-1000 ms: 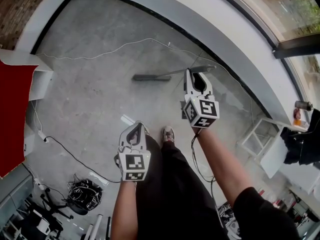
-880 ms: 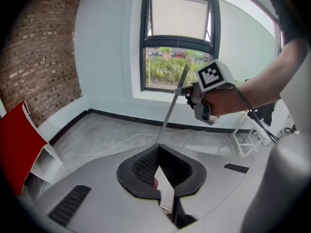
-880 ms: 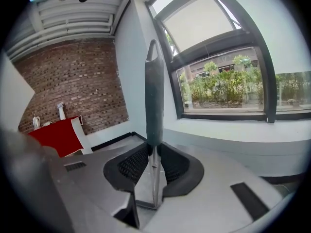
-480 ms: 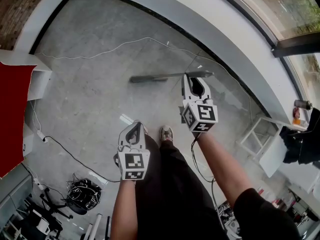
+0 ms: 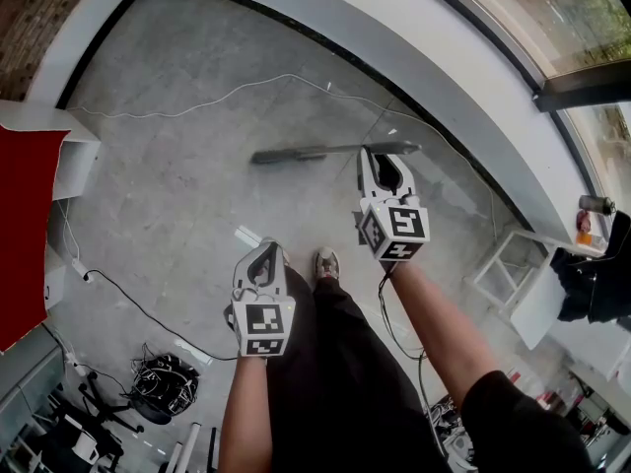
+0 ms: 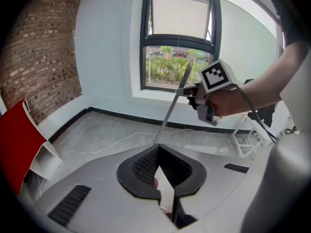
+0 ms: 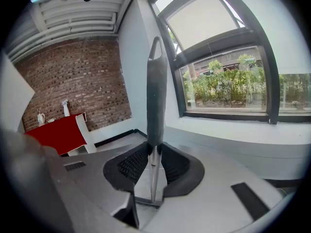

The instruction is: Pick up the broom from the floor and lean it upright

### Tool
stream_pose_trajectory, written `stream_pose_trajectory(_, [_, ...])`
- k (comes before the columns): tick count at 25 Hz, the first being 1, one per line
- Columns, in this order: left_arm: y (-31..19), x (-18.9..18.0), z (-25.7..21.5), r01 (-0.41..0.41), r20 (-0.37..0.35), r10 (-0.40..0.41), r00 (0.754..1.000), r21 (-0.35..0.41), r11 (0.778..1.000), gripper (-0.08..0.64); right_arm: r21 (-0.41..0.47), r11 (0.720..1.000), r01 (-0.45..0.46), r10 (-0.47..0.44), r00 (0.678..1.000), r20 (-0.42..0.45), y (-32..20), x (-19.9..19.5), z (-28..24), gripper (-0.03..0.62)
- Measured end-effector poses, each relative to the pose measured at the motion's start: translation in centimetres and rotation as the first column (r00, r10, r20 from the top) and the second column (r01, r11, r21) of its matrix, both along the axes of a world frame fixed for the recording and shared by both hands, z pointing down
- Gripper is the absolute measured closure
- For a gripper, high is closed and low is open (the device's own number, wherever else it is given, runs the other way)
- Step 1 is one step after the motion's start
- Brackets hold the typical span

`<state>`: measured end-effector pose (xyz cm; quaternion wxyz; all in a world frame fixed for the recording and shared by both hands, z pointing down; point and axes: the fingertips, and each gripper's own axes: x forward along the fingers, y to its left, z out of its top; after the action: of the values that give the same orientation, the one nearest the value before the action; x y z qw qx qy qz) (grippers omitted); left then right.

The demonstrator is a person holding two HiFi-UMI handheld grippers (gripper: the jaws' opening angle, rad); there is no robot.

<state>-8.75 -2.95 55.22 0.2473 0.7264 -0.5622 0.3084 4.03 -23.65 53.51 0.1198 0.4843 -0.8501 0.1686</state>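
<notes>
**Broom in your right gripper, on a slant**

Nearest you, your left gripper (image 5: 266, 254) hangs with its jaws together, empty. Ahead, your right gripper (image 5: 386, 166) clamps the broom (image 5: 296, 154) near its grip end. The pole slants leftward and down toward the floor (image 5: 177, 195).

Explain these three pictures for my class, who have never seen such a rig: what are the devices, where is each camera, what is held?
No robot here: a person holds a two-jaw gripper in each hand. The head view comes from a camera on the person's head, looking down at a concrete floor with a white cable and a black cable on it. The other two cameras ride on the grippers, looking along their jaws. The right gripper is clamped on the broom near its handle's dark end. The left gripper holds nothing; its jaws are together.
</notes>
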Motion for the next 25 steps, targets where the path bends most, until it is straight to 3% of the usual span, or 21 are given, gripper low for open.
stream_pose_trajectory(21, [0.3,1.1,0.9,-0.015,-0.005,0.015,1.000,-0.015,1.000,0.554,-0.074,0.997,0.032,-0.034,0.999,-0.013,1.8,0.2,2.8,0.454])
stream_pose_trajectory(23, [0.1,1.1,1.2,-0.016,-0.006,0.015,1.000,-0.017,1.000,0.554,-0.075,0.996,0.039,-0.041,0.999,-0.018,2.0,0.2,3.1,0.456])
stream_pose_trajectory(24, [0.1,1.1,1.3,-0.015,-0.006,0.015,1.000,-0.017,1.000,0.554,-0.074,0.996,0.045,-0.047,0.999,-0.019,2.1,0.1,3.1,0.508])
stream_pose_trajectory(25, [0.1,1.2,1.3,-0.015,-0.007,0.015,1.000,-0.017,1.000,0.554,-0.074,0.996,0.052,-0.053,0.998,-0.017,2.2,0.1,3.0,0.509])
